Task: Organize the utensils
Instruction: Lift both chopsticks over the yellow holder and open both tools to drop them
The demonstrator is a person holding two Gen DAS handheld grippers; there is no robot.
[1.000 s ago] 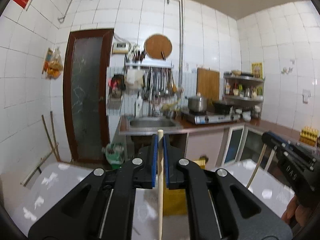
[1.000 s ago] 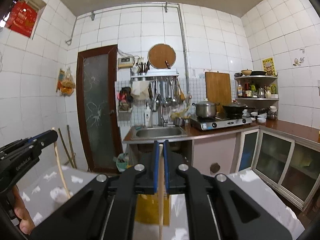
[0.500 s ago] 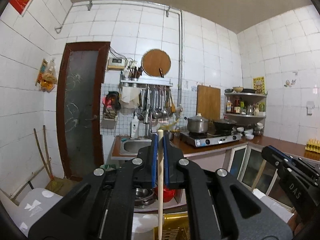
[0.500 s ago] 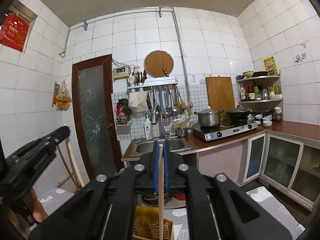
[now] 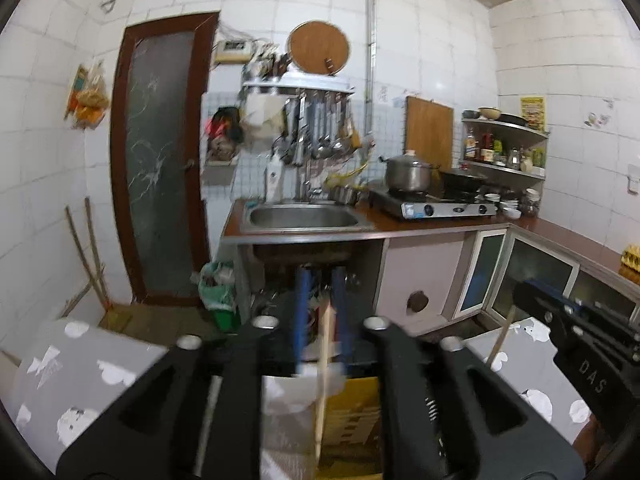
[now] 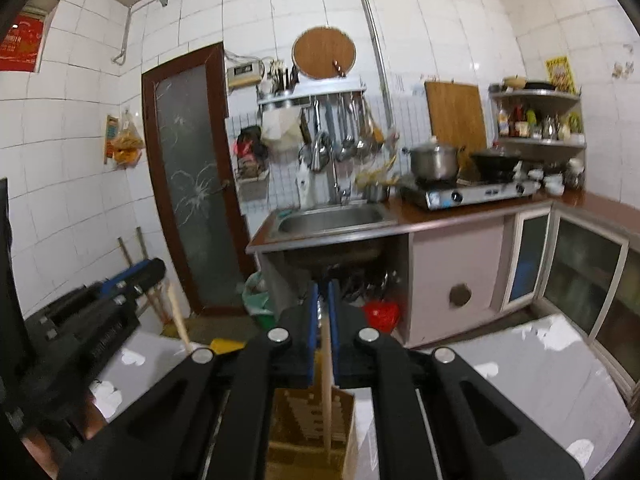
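standing on a grey patterned table (image 6: 540, 364), left gripper (image 5: 320, 312) jaws just spreading, right gripper (image 6: 323, 320) pinching chopstick (image 6: 326, 368).

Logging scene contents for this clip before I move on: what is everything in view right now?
chopsticks: two, pale wood, one between the left jaws, one between the right jaws
utensil holder: one, yellow-brown slotted box, on the table below both grippers
table: one, grey cover with white patches, foreground
sink: one, steel, in the brown counter
pot: one, steel, on the stove
wok: one, black, on the stove
cutting boards: two, wooden, round above the rack, rectangular against the wall
door: one, brown frame, frosted glass
left gripper: black, blue pads, jaws just opening, chopstick loose
right gripper: black, blue pads, shut on its chopstick
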